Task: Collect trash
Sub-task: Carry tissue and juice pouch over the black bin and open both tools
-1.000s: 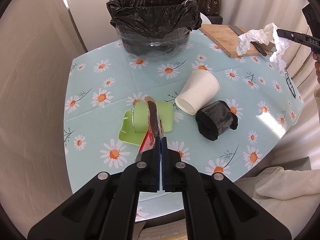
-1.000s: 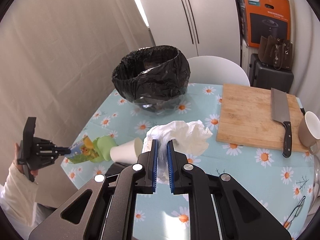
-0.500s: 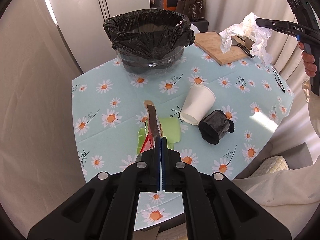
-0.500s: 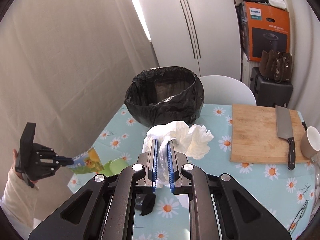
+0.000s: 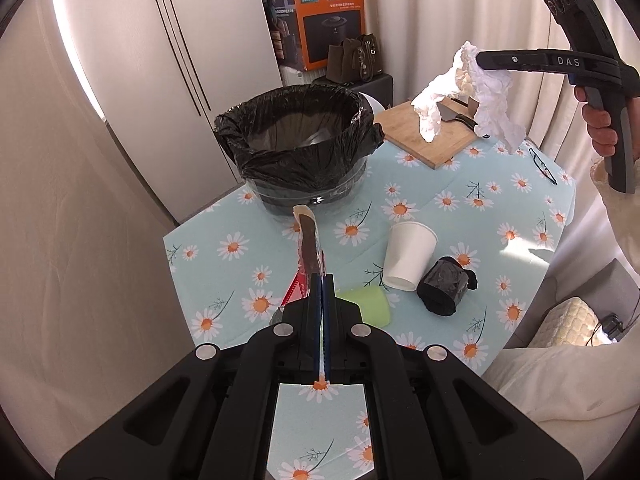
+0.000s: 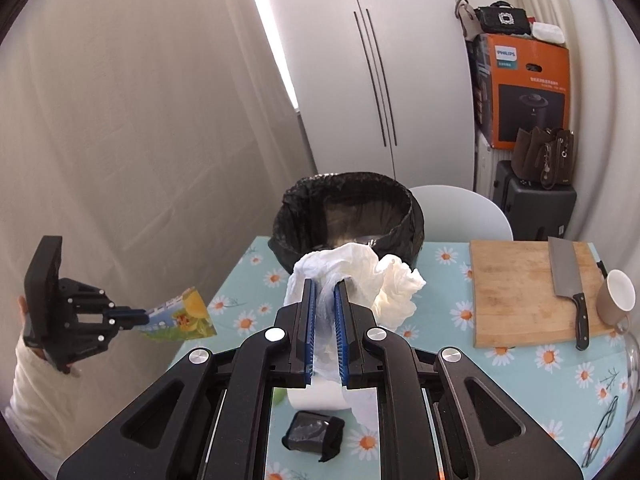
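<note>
Matte black plastic left gripper [image 5: 322, 280] with blue-edged fingers and silver screws; "DAS" is printed on the black right gripper [image 5: 478, 56]; cream, seemingly knitted sleeves [image 6: 30, 396] are worn.

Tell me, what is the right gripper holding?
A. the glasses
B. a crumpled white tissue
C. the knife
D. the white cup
B: the right gripper is shut on the tissue, which bunches out past its fingertips; the left wrist view shows it hanging in the air too.
</note>
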Tool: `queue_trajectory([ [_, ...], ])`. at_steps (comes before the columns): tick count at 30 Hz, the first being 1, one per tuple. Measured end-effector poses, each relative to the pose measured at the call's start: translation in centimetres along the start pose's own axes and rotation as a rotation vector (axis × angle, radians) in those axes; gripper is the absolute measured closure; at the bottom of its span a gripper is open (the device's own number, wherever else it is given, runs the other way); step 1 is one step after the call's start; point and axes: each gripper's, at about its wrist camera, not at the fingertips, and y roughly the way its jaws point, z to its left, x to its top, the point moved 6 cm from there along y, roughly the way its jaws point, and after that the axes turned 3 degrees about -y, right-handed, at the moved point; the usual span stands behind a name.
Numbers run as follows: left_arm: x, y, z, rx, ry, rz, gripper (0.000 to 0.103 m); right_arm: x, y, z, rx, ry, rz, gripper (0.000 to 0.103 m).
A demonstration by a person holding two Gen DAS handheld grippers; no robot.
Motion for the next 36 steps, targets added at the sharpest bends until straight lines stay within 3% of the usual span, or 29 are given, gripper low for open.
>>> queue_trajectory([
  [2, 0.7, -0.1, 0.3, 0.001, 0.017, -0.01, 0.102, 0.8, 0.2, 0.7, -0.016, -0.022, -0.01, 0.094],
  [13, 7.3, -0.3, 2.8, 0.019, 0.059, -0.076, 0.102, 6.7, 3.1, 3.2, 0.076, -0.126, -0.041, 0.094],
  [21, 13.8, 2.1, 5.2, 0.014, 0.107, -0.088, 0.102, 11.5, 5.4, 2.2, 0.102, -0.168, -0.09, 0.094],
  [29, 19.1, 7.1, 5.8, -0.059, 0.13, -0.079, 0.101, 14.1, 10.2, -0.1, 0.117, -0.179, -0.06, 0.094],
  [31, 20.0, 8.5, 6.2, -0.073, 0.102, -0.108, 0.087, 14.3, 11.9, -1.0, 0.143, -0.16, -0.048, 0.091],
  [32, 20.2, 9.2, 6.4, -0.082, 0.081, -0.123, 0.049, 14.2, 12.9, -1.4, 0.153, -0.152, -0.042, 0.085],
  [33, 20.3, 9.8, 6.8, -0.06, 0.053, -0.149, 0.004, 14.0, 13.9, -1.9, 0.151, -0.142, -0.03, 0.074],
  [34, 20.1, 10.2, 7.1, -0.043, 0.021, -0.175, 0.01, 13.6, 14.9, -2.4, 0.131, -0.133, -0.014, 0.046],
  [35, 19.8, 10.7, 7.1, -0.067, 0.0, -0.184, 0.005, 13.2, 15.7, -2.8, 0.11, -0.128, -0.004, 0.031],
  [36, 19.3, 11.1, 7.2, -0.089, -0.023, -0.19, 0.005, 12.7, 16.2, -3.0, 0.104, -0.128, 0.001, 0.031],
])
